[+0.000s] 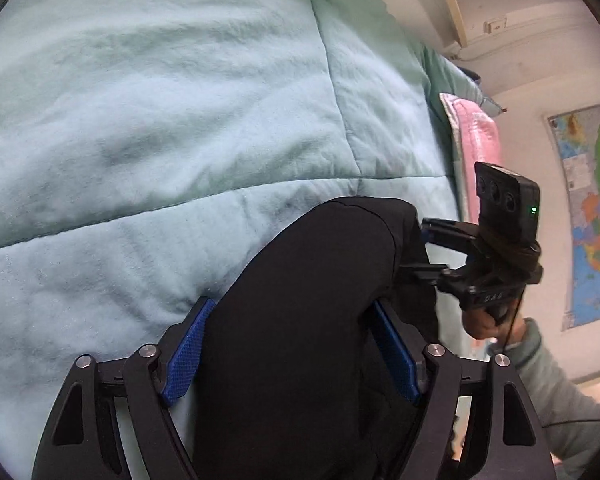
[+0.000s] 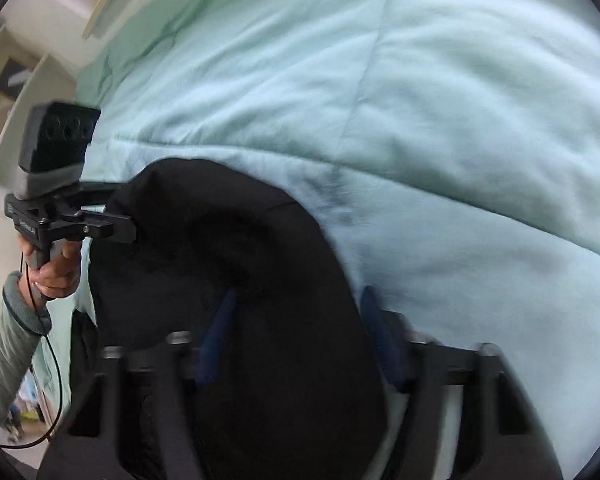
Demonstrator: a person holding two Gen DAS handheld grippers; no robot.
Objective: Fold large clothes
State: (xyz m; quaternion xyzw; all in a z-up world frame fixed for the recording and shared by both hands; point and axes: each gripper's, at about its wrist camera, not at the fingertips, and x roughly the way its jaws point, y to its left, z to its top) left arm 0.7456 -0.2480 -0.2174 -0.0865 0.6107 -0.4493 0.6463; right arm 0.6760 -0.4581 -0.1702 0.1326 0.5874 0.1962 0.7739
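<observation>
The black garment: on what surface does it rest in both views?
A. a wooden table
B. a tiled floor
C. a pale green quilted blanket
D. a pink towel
C: the black garment lies on the pale green quilted blanket, whose stitched seams surround it in both views.

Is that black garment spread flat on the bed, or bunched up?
Bunched up: the black garment hangs in rounded folds between both hand-held grippers, above the pale green quilt.

A bed carries everything, covered by a pale mint quilted comforter (image 1: 148, 128) with stitched seams crossing it. A black garment (image 1: 320, 280) lies bunched on the comforter's near part. At the bed's far edge, a pink blanket (image 1: 480, 140) lies beside the comforter.
</observation>
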